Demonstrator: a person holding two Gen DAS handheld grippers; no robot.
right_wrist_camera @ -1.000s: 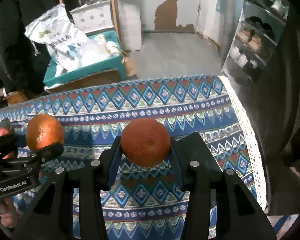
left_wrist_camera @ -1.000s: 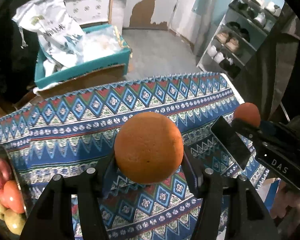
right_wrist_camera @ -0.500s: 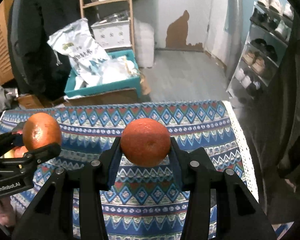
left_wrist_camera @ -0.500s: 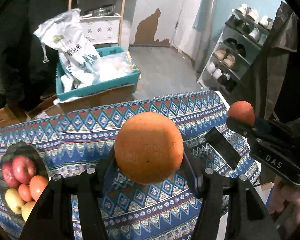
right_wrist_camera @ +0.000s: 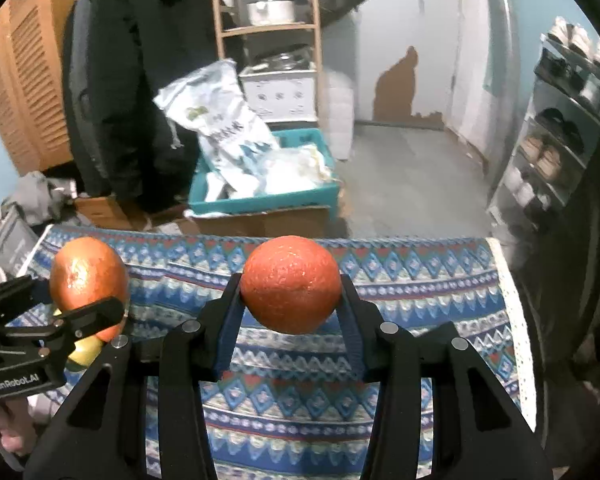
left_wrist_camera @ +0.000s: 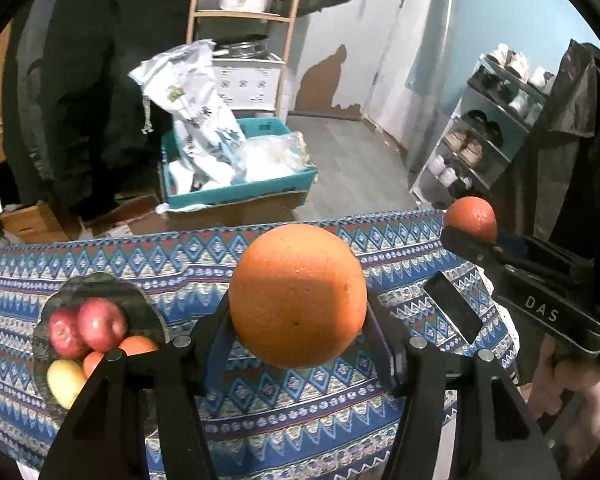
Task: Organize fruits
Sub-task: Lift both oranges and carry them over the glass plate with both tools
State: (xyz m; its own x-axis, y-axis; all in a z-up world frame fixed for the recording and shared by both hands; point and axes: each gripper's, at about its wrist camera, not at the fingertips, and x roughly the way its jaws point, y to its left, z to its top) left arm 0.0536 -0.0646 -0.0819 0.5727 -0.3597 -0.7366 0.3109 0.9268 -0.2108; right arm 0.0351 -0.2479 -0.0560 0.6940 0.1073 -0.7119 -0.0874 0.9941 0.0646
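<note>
You lift both grippers higher above the patterned blue tablecloth (left_wrist_camera: 100, 260); the dark glass fruit plate (left_wrist_camera: 100, 280) at its left comes fully into view.

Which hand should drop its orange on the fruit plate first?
Left, probably. The left gripper holds its orange close beside the plate; the right gripper with its orange is farther across the cloth.
</note>
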